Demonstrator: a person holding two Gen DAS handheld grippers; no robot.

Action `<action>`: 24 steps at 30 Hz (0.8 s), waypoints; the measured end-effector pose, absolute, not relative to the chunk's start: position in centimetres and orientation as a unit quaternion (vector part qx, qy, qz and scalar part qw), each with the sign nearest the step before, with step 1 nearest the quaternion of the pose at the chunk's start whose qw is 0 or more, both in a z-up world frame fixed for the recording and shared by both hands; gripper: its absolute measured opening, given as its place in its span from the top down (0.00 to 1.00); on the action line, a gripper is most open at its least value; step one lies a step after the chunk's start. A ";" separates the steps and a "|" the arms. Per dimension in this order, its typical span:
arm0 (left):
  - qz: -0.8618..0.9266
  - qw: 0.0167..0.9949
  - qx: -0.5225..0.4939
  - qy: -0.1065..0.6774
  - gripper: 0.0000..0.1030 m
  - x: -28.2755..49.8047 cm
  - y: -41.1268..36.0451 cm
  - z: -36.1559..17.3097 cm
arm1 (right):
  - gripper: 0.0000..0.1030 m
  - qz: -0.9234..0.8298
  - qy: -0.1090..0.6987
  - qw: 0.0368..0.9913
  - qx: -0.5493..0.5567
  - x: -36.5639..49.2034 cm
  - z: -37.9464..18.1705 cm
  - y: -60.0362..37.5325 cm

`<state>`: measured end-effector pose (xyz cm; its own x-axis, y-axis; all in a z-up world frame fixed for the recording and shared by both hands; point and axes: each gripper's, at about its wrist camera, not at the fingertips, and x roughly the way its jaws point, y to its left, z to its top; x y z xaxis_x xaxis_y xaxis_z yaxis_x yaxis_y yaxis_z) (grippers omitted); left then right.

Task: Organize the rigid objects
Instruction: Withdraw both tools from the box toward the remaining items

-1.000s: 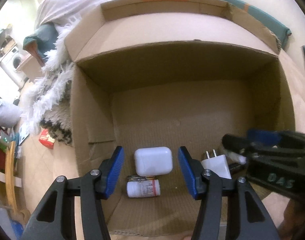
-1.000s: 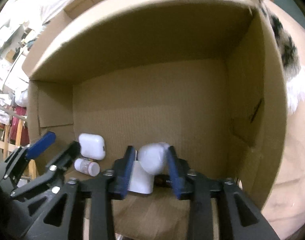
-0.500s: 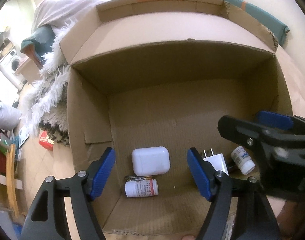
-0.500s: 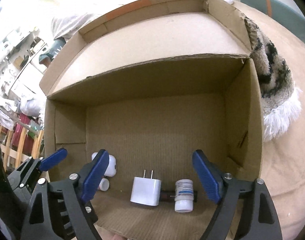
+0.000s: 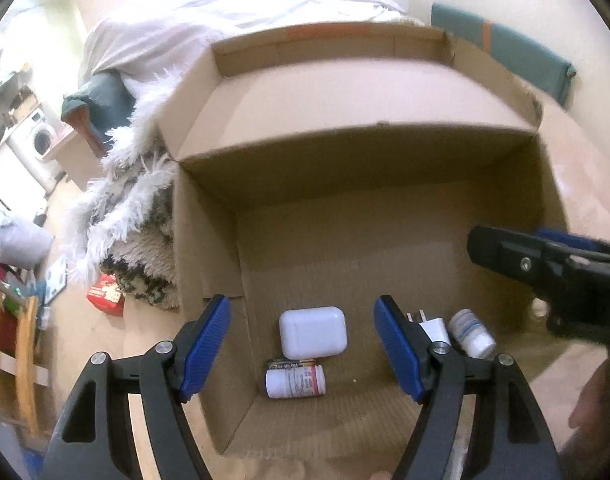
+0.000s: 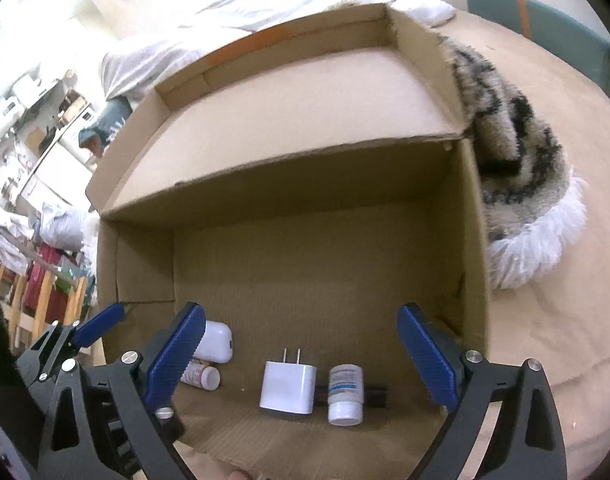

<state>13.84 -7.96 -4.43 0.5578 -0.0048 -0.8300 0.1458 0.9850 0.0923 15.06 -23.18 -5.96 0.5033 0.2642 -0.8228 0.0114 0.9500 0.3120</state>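
An open cardboard box point(image 5: 345, 216) lies on the floor below both grippers. On its bottom lie a white earbud case point(image 5: 313, 332), a red-labelled pill bottle point(image 5: 295, 380) and a thin battery point(image 5: 291, 362). My left gripper point(image 5: 300, 302) hovers open above them, touching nothing. To the right, a white charger plug point(image 6: 288, 386) and a blue-labelled white bottle point(image 6: 345, 394) rest on a dark stick point(image 6: 375, 394). My right gripper point(image 6: 301, 308) hangs over these with its jaws opening wide and nothing between them.
A shaggy white and dark rug point(image 5: 137, 208) hugs the box's left side and its far right corner point(image 6: 517, 168). A red packet point(image 5: 107, 294) lies on the floor at the left. Behind the box is a bed with white sheets point(image 5: 225, 20). A wooden frame point(image 5: 13, 340) stands far left.
The right gripper let go of the blue-labelled bottle, opened wide and rose; the bottle now lies beside the charger. The left gripper opened wider above the earbud case.
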 end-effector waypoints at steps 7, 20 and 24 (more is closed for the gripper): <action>-0.026 0.879 0.041 0.475 0.30 12.4 -5.9 -1.4 | 0.00 0.086 0.483 0.854 0.173 12.5 -3.3 -24.7; 0.013 0.863 -0.009 0.505 0.30 6.9 -1.7 -1.8 | 0.00 0.110 0.478 0.861 0.132 5.9 -2.2 -23.4; 0.025 0.861 0.003 0.509 0.30 5.9 -1.3 -2.7 | 0.00 0.107 0.487 0.855 0.141 4.7 -2.8 -23.6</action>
